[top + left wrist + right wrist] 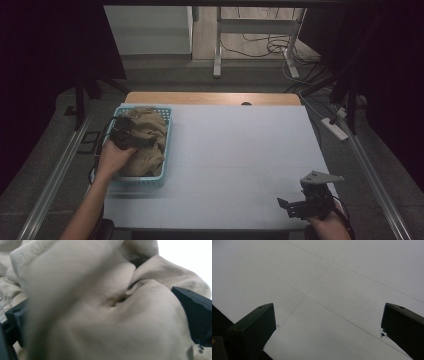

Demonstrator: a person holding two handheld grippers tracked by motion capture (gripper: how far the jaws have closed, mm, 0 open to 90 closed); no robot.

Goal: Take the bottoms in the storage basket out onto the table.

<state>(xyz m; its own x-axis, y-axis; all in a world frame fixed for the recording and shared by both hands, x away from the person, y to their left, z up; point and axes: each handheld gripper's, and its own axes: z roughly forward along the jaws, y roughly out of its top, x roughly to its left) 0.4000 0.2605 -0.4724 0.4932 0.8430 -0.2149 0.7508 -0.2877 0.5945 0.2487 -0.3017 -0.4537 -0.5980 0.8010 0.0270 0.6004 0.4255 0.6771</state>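
Both forearms were left bare, with no sleeves seen. The left gripper (131,136) and right gripper (295,206) were built in black, with blocky black fingers (253,326); a grey three-cornered plate (320,177) was mounted on the right one.

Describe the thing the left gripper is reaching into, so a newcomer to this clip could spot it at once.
Start at the white table and go to its left edge, where a light blue latticed basket sits. Heaped inside is a crumpled tan cloth, with the left gripper pressed into it. It is the only soft, brownish thing on the table.
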